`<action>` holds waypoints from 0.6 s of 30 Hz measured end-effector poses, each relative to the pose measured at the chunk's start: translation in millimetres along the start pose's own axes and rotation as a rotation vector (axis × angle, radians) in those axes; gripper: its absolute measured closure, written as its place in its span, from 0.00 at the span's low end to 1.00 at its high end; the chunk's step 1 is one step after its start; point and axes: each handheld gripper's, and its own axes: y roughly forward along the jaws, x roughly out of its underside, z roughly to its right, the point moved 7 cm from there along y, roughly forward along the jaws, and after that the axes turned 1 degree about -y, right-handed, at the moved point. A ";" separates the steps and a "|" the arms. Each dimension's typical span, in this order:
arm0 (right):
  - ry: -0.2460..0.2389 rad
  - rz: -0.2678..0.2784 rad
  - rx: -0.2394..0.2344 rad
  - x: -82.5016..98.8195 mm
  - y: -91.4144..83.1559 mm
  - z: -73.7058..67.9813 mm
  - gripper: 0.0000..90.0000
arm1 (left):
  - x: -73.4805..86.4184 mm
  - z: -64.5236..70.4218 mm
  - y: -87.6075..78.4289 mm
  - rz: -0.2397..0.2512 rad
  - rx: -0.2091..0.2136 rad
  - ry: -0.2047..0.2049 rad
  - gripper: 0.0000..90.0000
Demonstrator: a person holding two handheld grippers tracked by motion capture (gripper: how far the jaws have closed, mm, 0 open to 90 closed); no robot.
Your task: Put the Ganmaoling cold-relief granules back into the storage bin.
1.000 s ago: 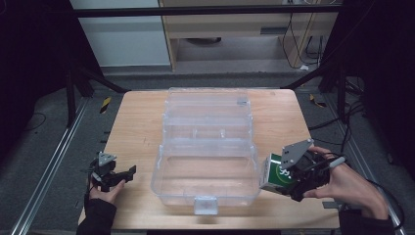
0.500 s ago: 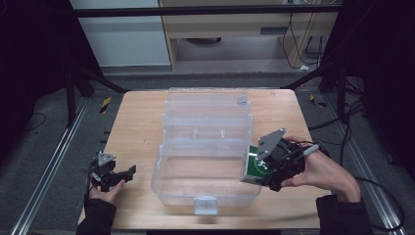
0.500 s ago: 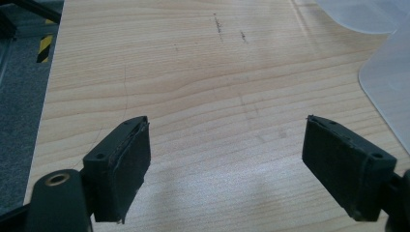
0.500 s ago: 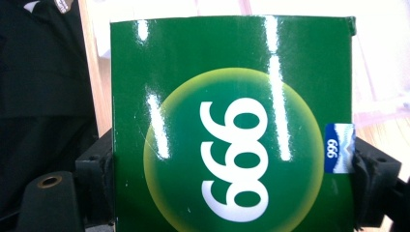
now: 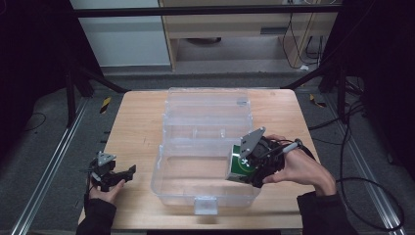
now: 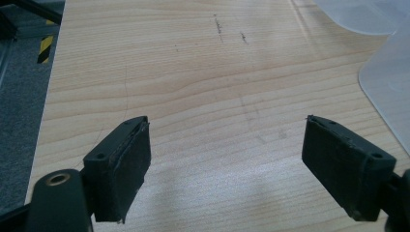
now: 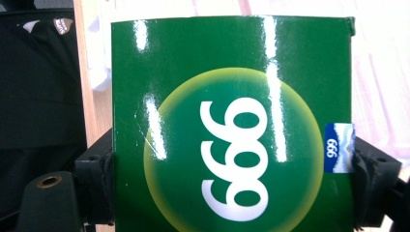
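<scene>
One green box (image 5: 239,165), one clear plastic case (image 5: 205,142), two claws: left (image 5: 128,172), right (image 5: 242,169).

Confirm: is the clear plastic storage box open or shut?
Open. The clear plastic storage box has its lid laid back flat behind it, and the right gripper holds a green carton over its cavity.
</scene>
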 end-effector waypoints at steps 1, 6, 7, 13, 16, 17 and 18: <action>-0.002 0.002 -0.001 -1.0 2.0 0.4 0.18 | 0.0 -0.1 0.0 0.000 0.000 0.000 0.19; -0.010 0.001 -0.012 -4.3 12.2 0.9 0.18 | -0.1 -0.1 -0.1 0.001 0.000 0.000 0.19; -0.010 0.001 -0.012 -4.3 12.2 0.9 0.18 | -0.1 -0.1 -0.1 0.001 0.000 0.000 0.19; -0.037 -0.022 -0.026 -5.7 27.2 -0.6 0.18 | -0.2 -0.3 -0.4 0.002 0.000 -0.001 0.19; -0.044 -0.054 -0.029 -3.7 31.9 -2.1 0.18 | -0.3 -0.4 -0.7 0.003 0.001 -0.001 0.19; -0.044 -0.054 -0.029 -3.7 31.9 -2.1 0.18 | -0.3 -0.4 -0.7 0.003 0.001 -0.001 0.19; -0.049 -0.074 -0.030 -1.9 33.7 -2.2 0.18 | -0.3 -0.4 -0.7 0.003 0.001 -0.001 0.19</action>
